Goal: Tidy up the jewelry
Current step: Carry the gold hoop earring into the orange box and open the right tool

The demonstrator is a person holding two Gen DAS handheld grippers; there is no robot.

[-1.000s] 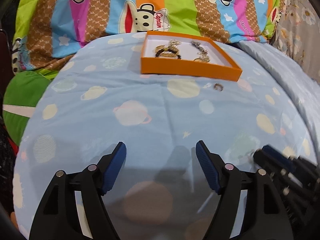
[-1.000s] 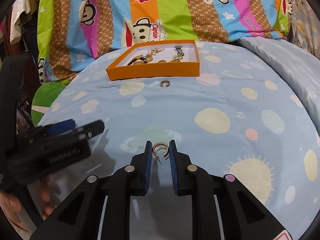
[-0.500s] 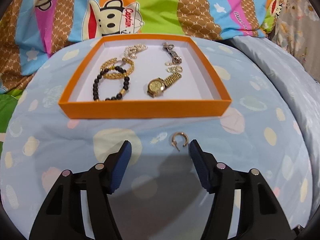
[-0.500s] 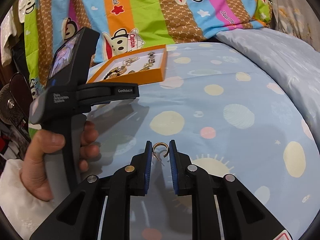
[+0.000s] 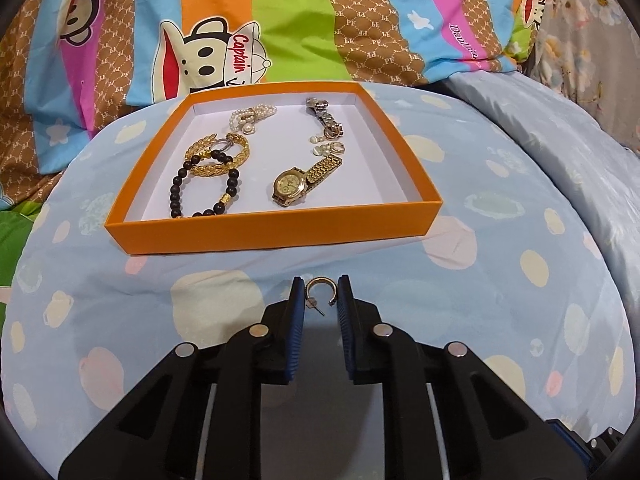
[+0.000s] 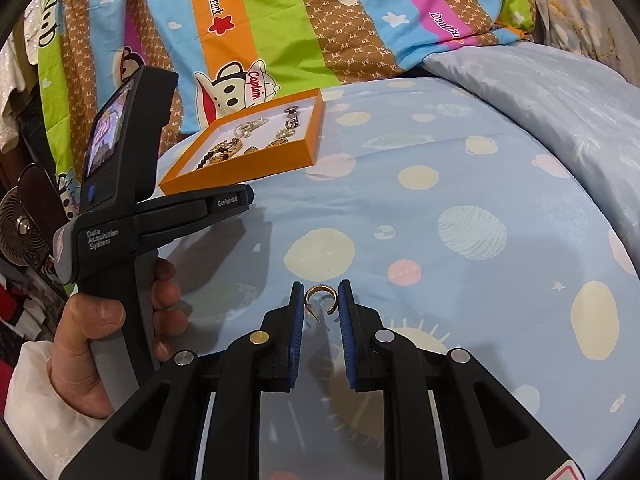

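Observation:
An orange box [image 5: 276, 236] with a white floor holds a gold watch [image 5: 298, 184], a black bead bracelet [image 5: 200, 188], a gold bracelet, pearls, a silver watch and small earrings. It also shows in the right wrist view [image 6: 240, 168]. My left gripper [image 5: 320, 294] is shut on a gold hoop earring [image 5: 320, 286] just in front of the box's near wall. My right gripper [image 6: 321, 296] is shut on a second gold hoop earring [image 6: 322, 296], held above the blue bedsheet well to the right of the box.
The light blue planet-print sheet [image 5: 500, 280] covers the bed. A striped cartoon-monkey quilt [image 5: 280, 20] lies behind the box. The hand-held left gripper body [image 6: 120, 200] stands left in the right wrist view. A pale blue pillow [image 6: 560, 92] lies at the right.
My left gripper moved up to the box and closed on the hoop earring that lay on the sheet. My right gripper kept hold of its earring and shifted a little.

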